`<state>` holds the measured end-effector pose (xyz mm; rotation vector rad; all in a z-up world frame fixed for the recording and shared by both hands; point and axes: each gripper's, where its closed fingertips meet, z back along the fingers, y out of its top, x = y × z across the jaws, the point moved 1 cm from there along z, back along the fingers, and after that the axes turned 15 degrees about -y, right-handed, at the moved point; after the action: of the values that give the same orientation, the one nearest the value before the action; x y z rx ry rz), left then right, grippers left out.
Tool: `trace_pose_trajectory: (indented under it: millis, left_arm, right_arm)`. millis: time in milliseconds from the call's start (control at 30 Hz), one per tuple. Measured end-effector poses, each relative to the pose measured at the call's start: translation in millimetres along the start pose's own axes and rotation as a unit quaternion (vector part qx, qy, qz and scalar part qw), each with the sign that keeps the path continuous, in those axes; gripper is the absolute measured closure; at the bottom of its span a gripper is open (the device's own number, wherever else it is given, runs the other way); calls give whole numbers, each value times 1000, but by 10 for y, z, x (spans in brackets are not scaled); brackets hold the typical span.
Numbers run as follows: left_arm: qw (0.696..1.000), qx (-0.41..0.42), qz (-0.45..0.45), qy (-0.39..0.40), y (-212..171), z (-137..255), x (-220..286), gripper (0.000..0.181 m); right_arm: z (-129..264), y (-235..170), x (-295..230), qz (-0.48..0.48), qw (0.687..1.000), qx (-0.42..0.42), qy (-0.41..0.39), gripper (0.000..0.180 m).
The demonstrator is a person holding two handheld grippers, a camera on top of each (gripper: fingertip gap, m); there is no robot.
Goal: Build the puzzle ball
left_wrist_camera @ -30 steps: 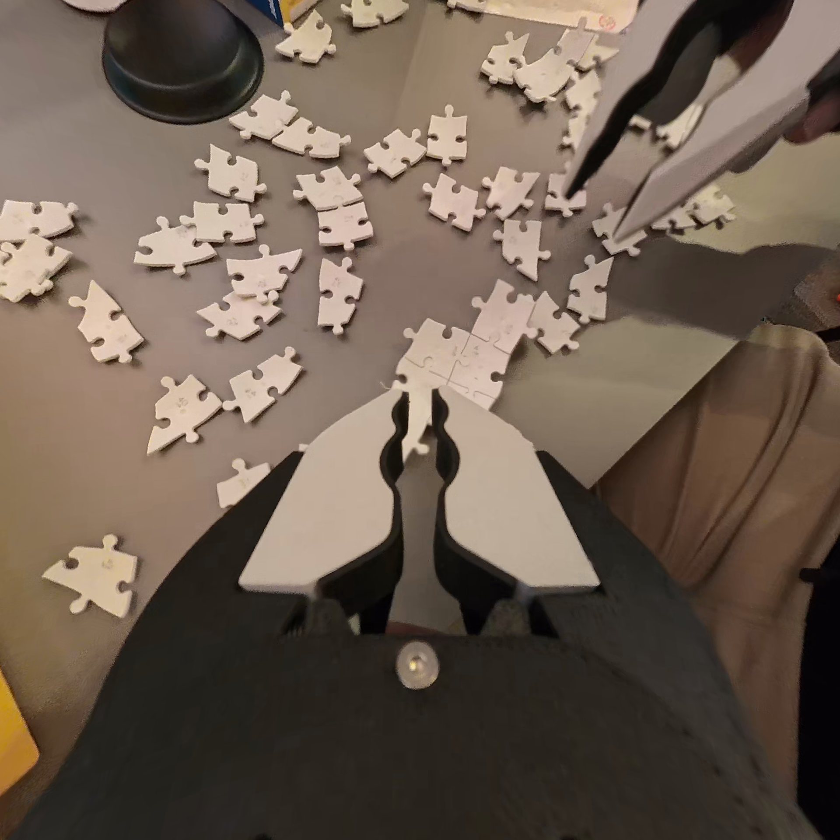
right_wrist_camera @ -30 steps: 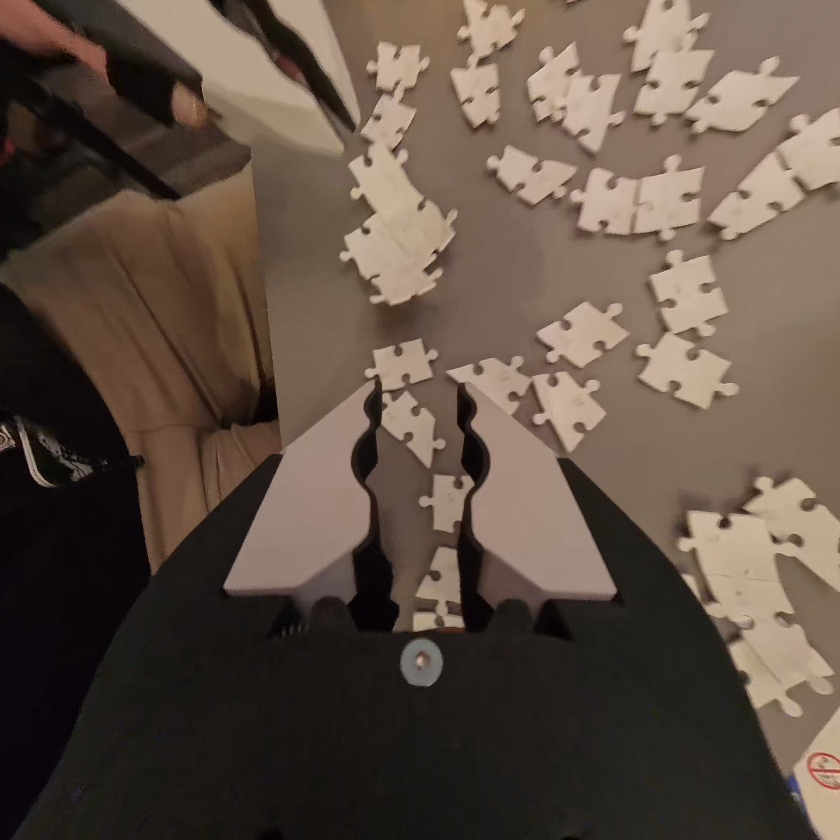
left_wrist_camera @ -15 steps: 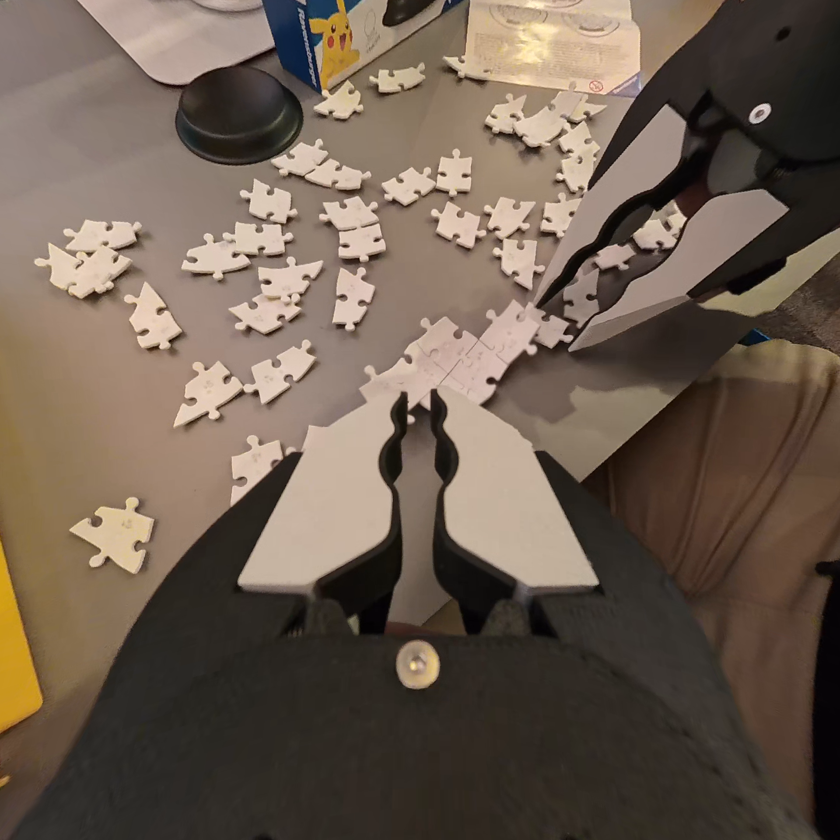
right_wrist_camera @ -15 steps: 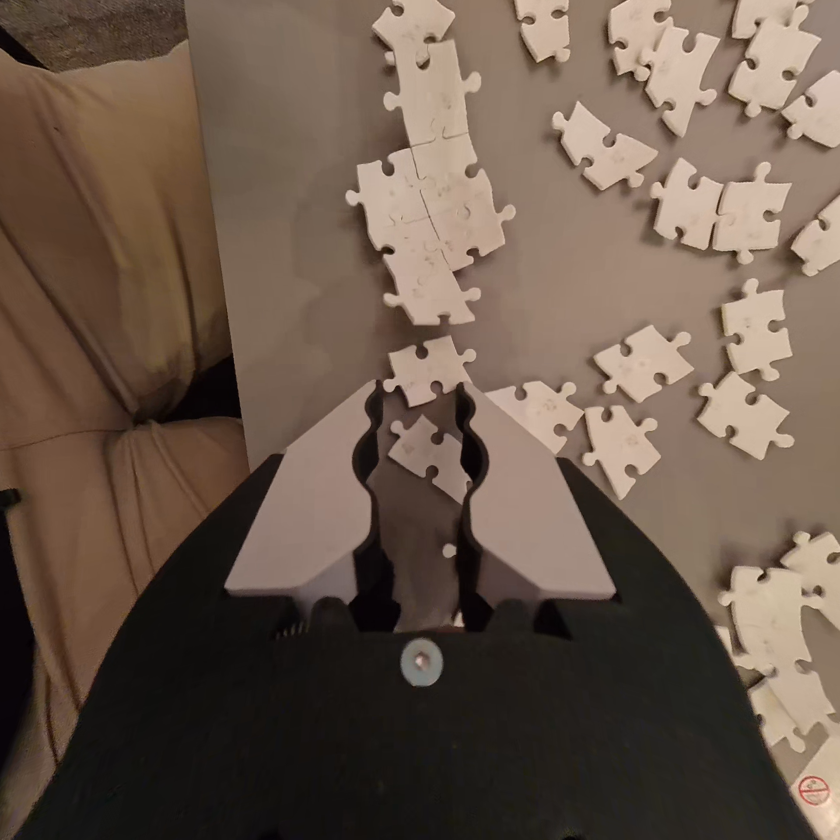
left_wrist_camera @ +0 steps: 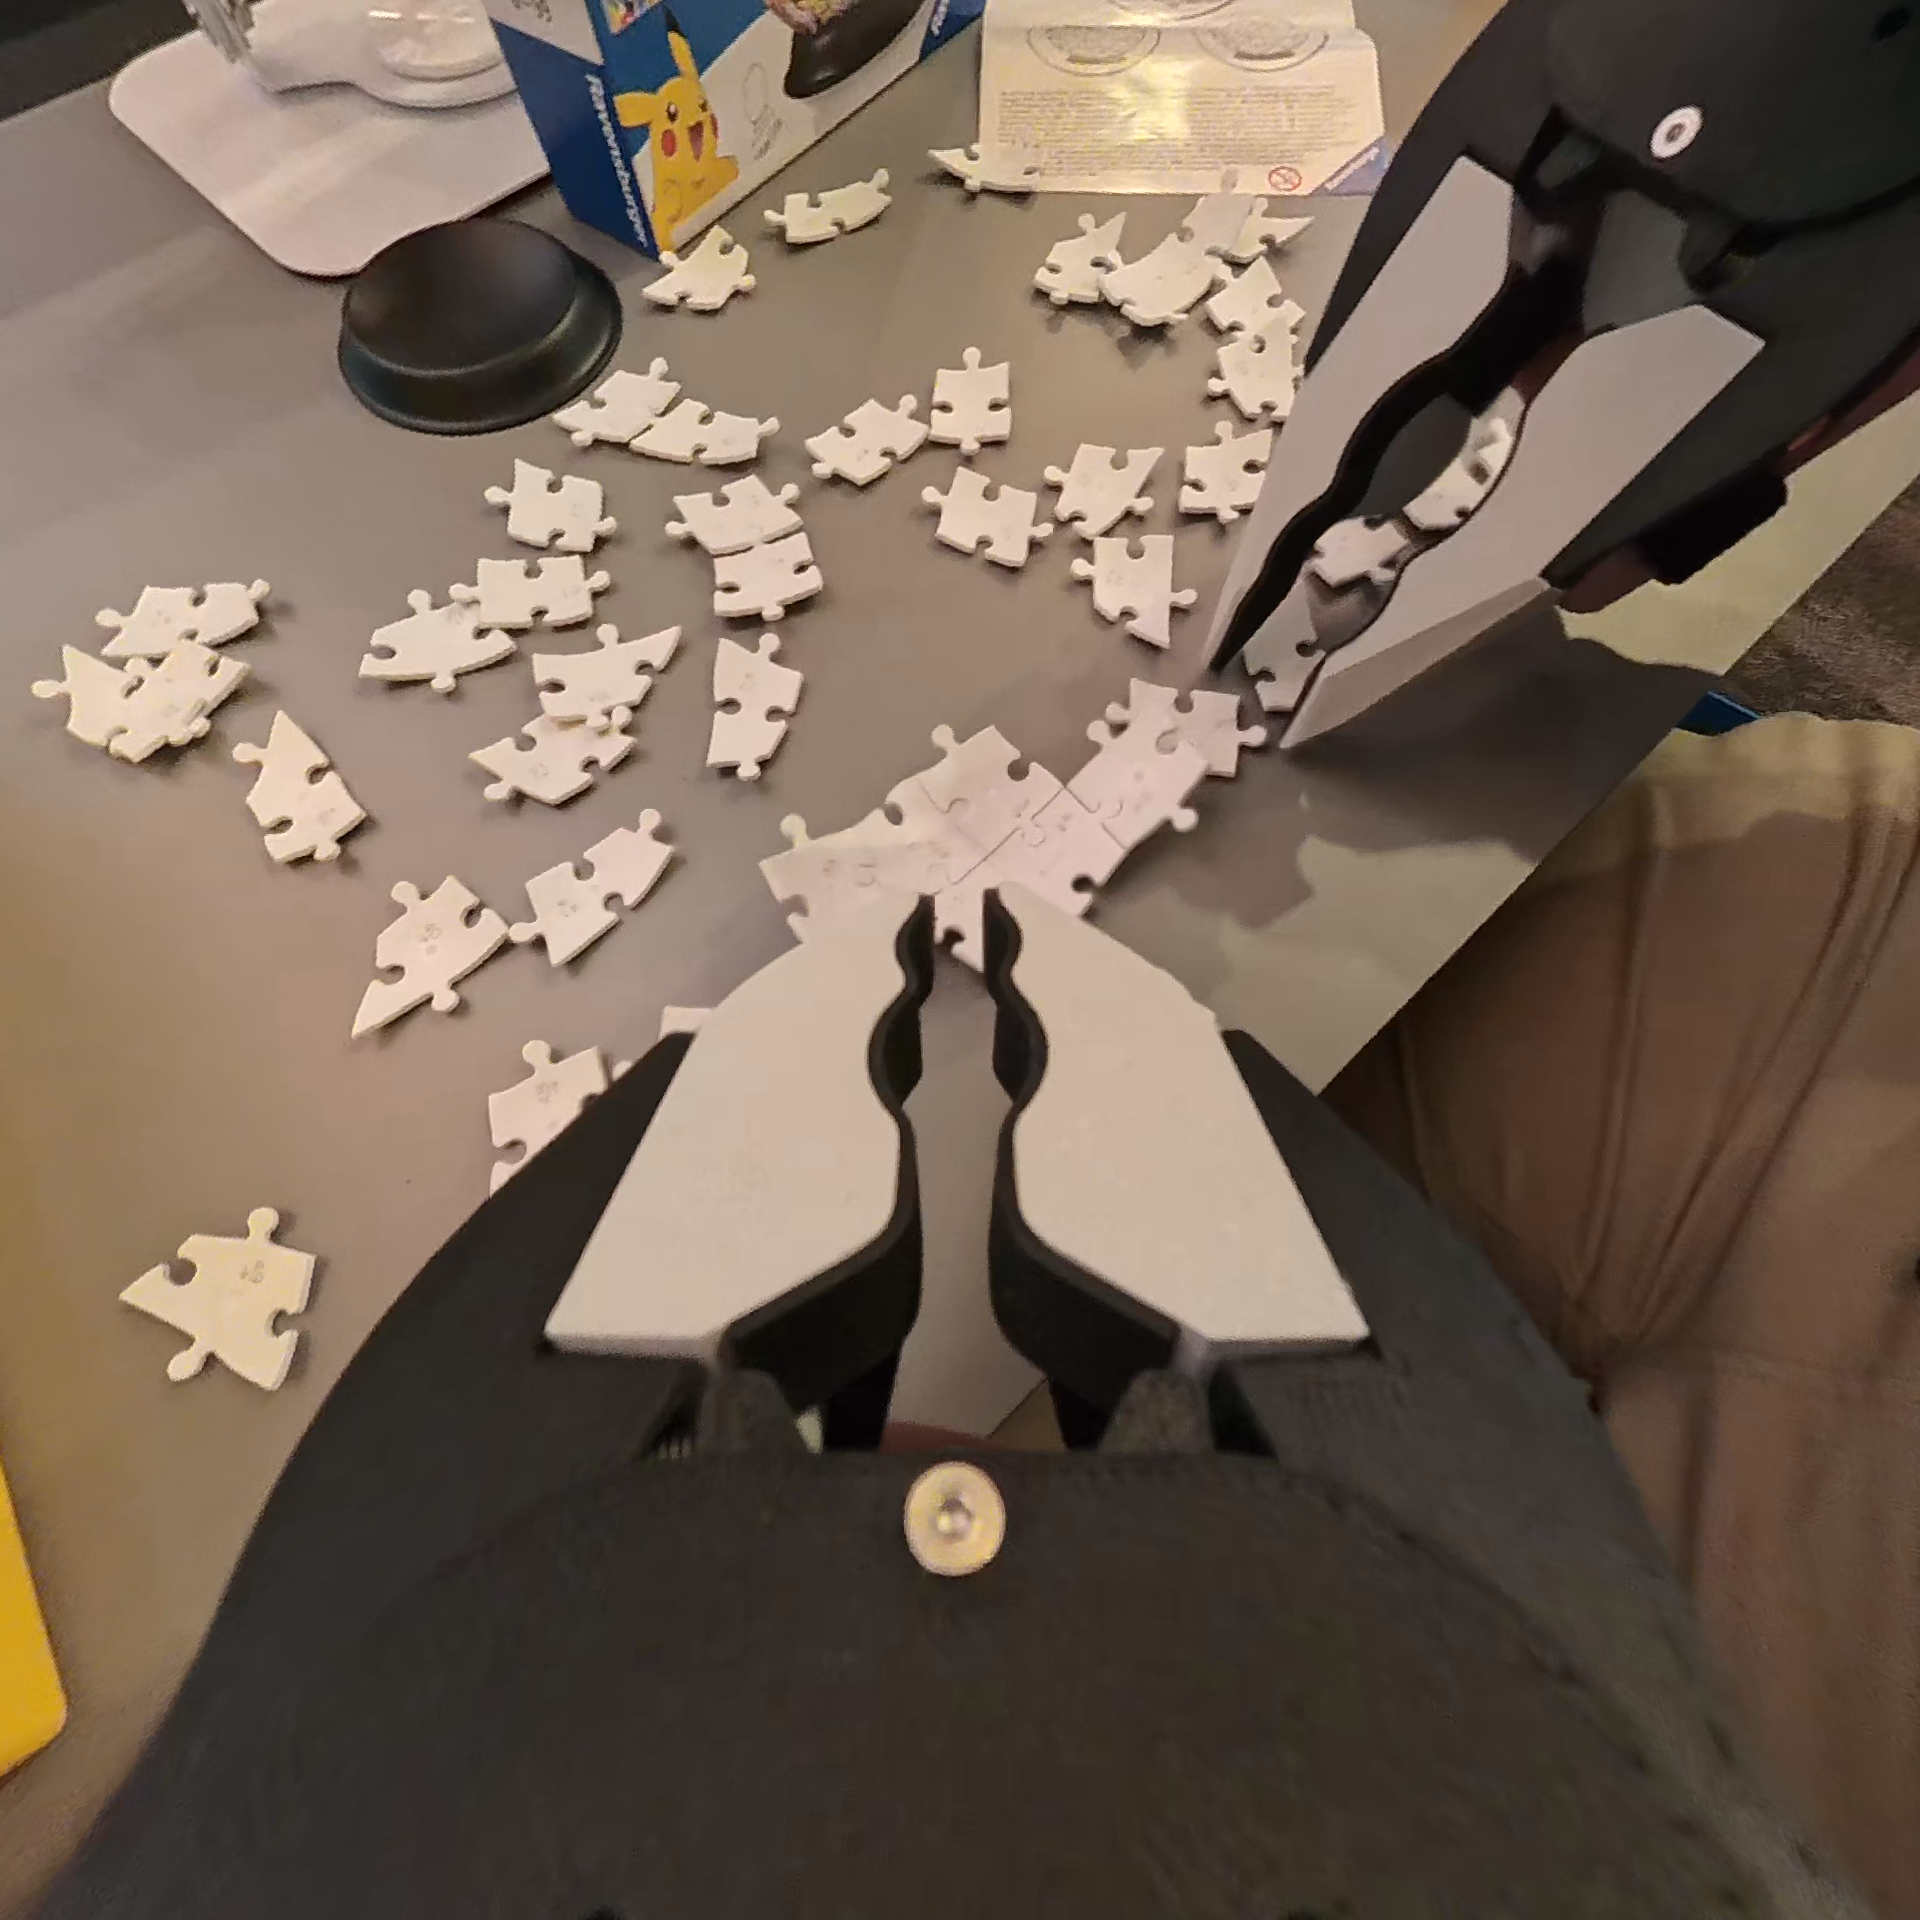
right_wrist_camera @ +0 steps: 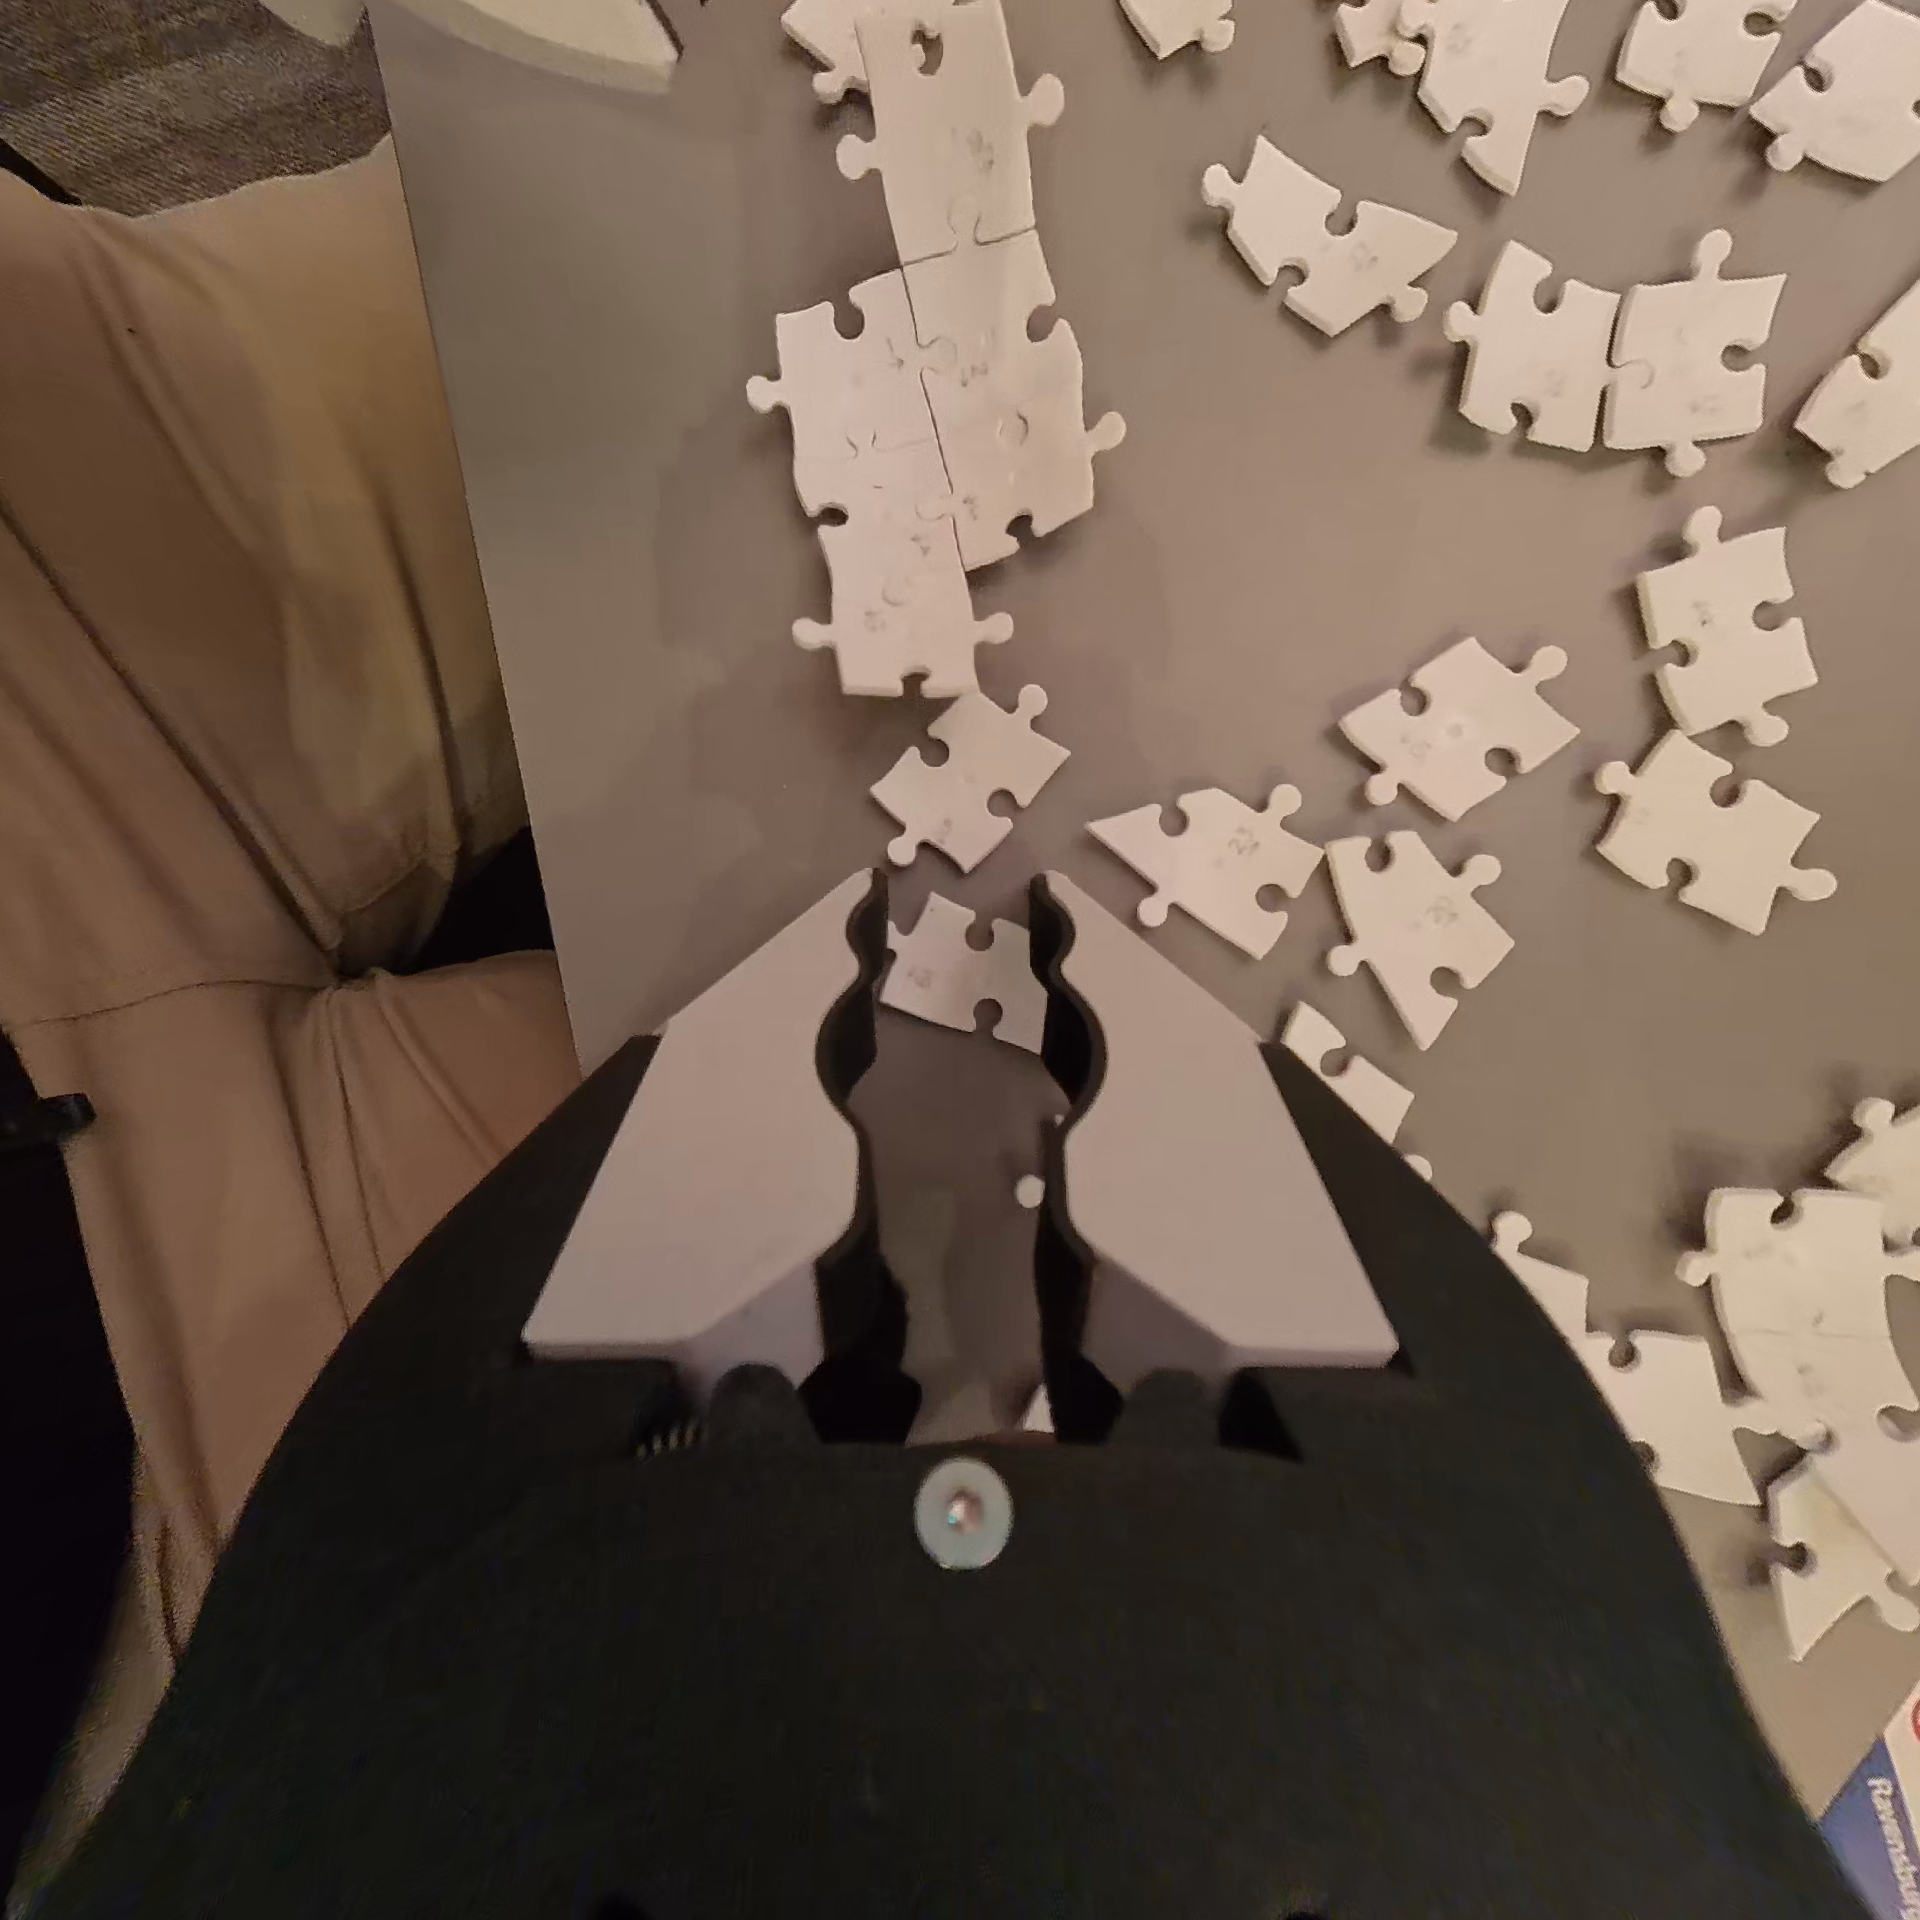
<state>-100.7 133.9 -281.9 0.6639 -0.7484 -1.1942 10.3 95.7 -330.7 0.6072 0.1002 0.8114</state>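
Here, the left gripper (left_wrist_camera: 957, 914) hangs low over the near edge of the grey table (left_wrist_camera: 260, 416), its fingers a narrow gap apart and holding nothing, with the tips just at the joined strip of white puzzle pieces (left_wrist_camera: 997, 821) that lies close to this edge. The right gripper (right_wrist_camera: 956, 894) has its fingers wider apart, and a single loose piece (right_wrist_camera: 956, 971) lies on the table between the tips, not clamped. Many other loose pieces (left_wrist_camera: 748, 530) lie scattered across the table, near a black round stand (left_wrist_camera: 478, 312) and a blue box (left_wrist_camera: 675, 114).
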Motion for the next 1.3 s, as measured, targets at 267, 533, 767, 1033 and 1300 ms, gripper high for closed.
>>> trace_pose_trajectory:
  millis: [267, 533, 767, 1033, 1300]
  left_arm:
    - [1000, -9, -17, 1, 0, -64, 6, 172]
    - [999, -20, -33, 6, -11, -118, -18, 172]
    - [1000, -14, -25, 11, -27, -97, -75, 173]
    - [999, -13, -28, 12, -32, -105, -85, 173]
    - [999, -11, -27, 17, -32, -80, -122, 173]
  right_arm:
    - [25, -49, 37, -9, 1000, 9, 6, 158]
    - [11, -29, 26, 0, 1000, 17, -4, 153]
    - [-11, 12, -21, 13, 1000, 22, -2, 154]
    - [-57, 70, -37, 29, 999, 25, -19, 159]
    - [-67, 82, -37, 25, 999, 28, -18, 166]
